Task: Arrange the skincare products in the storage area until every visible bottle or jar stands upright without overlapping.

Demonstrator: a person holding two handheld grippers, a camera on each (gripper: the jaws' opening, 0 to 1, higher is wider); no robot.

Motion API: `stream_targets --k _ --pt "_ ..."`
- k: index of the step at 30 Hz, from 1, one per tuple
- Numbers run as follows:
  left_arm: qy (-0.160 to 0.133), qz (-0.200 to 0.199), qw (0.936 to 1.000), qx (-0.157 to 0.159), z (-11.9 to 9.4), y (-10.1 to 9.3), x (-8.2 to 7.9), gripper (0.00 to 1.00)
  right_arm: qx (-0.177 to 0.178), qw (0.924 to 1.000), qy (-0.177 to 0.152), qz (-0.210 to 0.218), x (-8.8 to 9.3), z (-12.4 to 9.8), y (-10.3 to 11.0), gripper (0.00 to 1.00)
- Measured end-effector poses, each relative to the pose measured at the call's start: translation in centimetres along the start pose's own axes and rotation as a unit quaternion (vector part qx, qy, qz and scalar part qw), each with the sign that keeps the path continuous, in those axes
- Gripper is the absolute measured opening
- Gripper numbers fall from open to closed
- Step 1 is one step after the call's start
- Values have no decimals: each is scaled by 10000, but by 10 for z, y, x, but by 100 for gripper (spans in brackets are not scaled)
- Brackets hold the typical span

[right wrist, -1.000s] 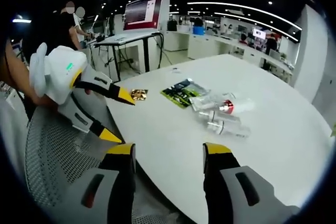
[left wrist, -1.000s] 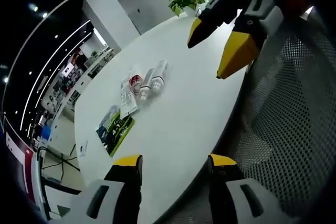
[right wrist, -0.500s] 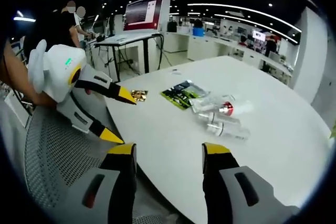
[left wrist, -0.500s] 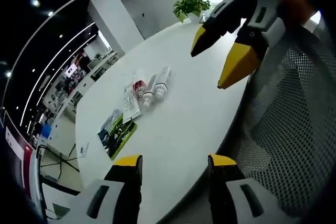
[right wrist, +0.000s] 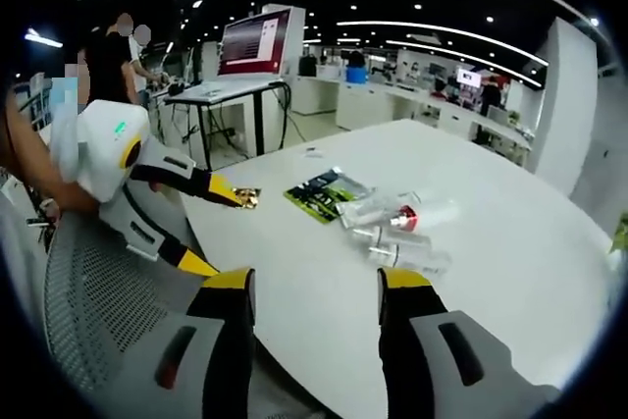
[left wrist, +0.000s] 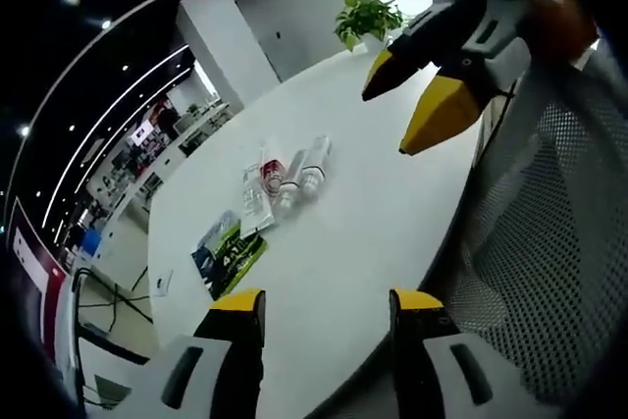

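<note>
Currently you are at the approach step: the bottles [right wrist: 397, 235] lie flat on the white table [right wrist: 491, 272], touching, beside a green packet [right wrist: 319, 191]. Your right gripper [right wrist: 310, 287] and left gripper [left wrist: 325, 306] are both open wide, empty, well short of them. Next, reach in and stand one upright.

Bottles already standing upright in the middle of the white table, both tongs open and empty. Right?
Not quite. In the right gripper view the bottles lie on their sides on the white table. Both the left tongs and the right tongs are open and empty.
</note>
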State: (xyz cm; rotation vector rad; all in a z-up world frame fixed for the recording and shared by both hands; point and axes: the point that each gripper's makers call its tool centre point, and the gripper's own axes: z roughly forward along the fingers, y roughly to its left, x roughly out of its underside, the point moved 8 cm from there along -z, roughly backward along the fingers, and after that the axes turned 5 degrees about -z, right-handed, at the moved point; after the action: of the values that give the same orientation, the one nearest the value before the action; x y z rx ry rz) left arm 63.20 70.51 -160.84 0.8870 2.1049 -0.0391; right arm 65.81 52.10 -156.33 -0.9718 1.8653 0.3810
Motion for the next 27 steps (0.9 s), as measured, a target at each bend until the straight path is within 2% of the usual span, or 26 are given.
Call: stream_targets --k 1,4,5,7,9,13,19,21,24,27 --pt "-265 -170 9995 -78 -2 3 -5 54 -2 10000 -7 20 0 0 0 46" --pt "-479 -400 9980 -127 -9 14 -12 63 -2 10000 -22 89 0 0 -2 46" --pt "-588 -585 9963 -240 -14 22 -15 65 -9 9999 -51 120 -1 0 -2 46" --pt "-858 -712 9926 -471 -22 41 -17 65 -40 9998 -121 169 -3 -1 -3 46" --pt "-950 -882 9886 -763 -29 62 -11 64 -95 9996 -137 219 -3 -1 -2 46" --pt "-861 -1326 9794 -1259 -35 92 8 64 -285 9990 -170 300 -4 1 1 46" --pt "-1062 -1258 9769 -1361 -35 99 3 64 -381 9980 -224 454 -5 1 -2 46" --pt "-1024 -1244 9776 -1351 -33 99 5 64 -389 9974 -226 557 -4 1 -4 46" --pt "-826 -1067 9820 -1323 -28 99 11 61 -418 9969 -205 631 -4 1 -3 45" --pt "-717 -970 9842 -1296 -22 92 13 59 -482 9973 -114 551 -2 2 1 45"
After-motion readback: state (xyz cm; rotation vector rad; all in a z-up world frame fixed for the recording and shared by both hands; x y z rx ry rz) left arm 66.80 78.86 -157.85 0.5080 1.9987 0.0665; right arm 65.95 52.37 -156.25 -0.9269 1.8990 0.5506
